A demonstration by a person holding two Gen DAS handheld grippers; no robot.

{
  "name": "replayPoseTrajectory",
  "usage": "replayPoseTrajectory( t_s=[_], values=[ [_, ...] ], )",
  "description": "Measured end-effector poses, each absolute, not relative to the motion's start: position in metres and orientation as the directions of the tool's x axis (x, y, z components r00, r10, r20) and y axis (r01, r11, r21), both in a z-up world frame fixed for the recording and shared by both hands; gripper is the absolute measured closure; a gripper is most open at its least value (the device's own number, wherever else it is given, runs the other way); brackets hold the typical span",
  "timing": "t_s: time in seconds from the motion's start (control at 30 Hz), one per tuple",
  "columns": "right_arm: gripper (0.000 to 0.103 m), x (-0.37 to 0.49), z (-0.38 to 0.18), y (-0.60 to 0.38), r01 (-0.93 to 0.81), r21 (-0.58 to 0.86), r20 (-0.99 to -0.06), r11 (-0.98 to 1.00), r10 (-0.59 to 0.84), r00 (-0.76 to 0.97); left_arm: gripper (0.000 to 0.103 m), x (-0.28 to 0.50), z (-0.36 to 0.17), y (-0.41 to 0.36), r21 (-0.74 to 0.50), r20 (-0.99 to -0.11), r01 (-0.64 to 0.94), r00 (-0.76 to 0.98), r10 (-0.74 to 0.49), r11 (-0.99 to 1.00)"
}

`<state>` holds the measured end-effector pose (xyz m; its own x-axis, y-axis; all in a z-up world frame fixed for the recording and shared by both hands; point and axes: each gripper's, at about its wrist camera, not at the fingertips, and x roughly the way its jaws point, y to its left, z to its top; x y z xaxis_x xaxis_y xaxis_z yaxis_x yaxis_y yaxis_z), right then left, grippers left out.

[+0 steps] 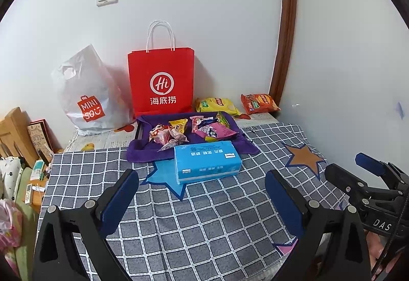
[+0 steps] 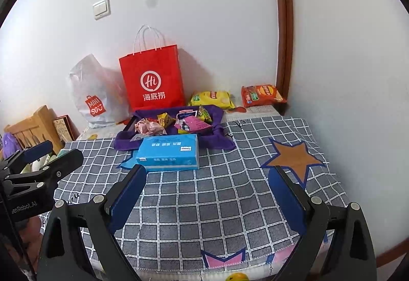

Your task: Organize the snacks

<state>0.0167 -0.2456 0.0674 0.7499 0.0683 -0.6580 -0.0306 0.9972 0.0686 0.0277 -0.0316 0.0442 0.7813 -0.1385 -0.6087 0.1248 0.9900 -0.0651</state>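
Observation:
Several wrapped snacks [image 1: 190, 129] [image 2: 179, 121] lie in a tray lined with purple cloth [image 1: 231, 125] [image 2: 218, 138] at the far middle of the table. A yellow chip bag [image 1: 217, 104] [image 2: 212, 98] and an orange chip bag [image 1: 259, 103] [image 2: 262, 95] lie behind it by the wall. My left gripper [image 1: 202, 178] [image 2: 55, 157] hangs open over the checked cloth, nothing between its fingers. My right gripper [image 2: 207, 177] [image 1: 354, 166] is open and empty too, to the right of the left one. Both are well short of the tray.
A blue tissue box [image 1: 207, 162] [image 2: 170, 152] sits just in front of the tray. A red paper bag [image 1: 161, 81] [image 2: 152, 78] and a white plastic bag [image 1: 89, 94] [image 2: 97, 94] stand against the wall. Left of the table are wooden furniture [image 1: 15, 132] and clutter.

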Motion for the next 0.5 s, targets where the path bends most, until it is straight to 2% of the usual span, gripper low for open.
replayPoseTrajectory(
  t_s=[0.5],
  values=[
    [0.007,0.0144,0.0678,-0.2465,-0.029,0.078,-0.654,0.997,0.073,0.753,0.003,0.0270,0.0441,-0.0321,-0.065,-0.612,0.131,0.778,-0.143,0.989]
  ],
)
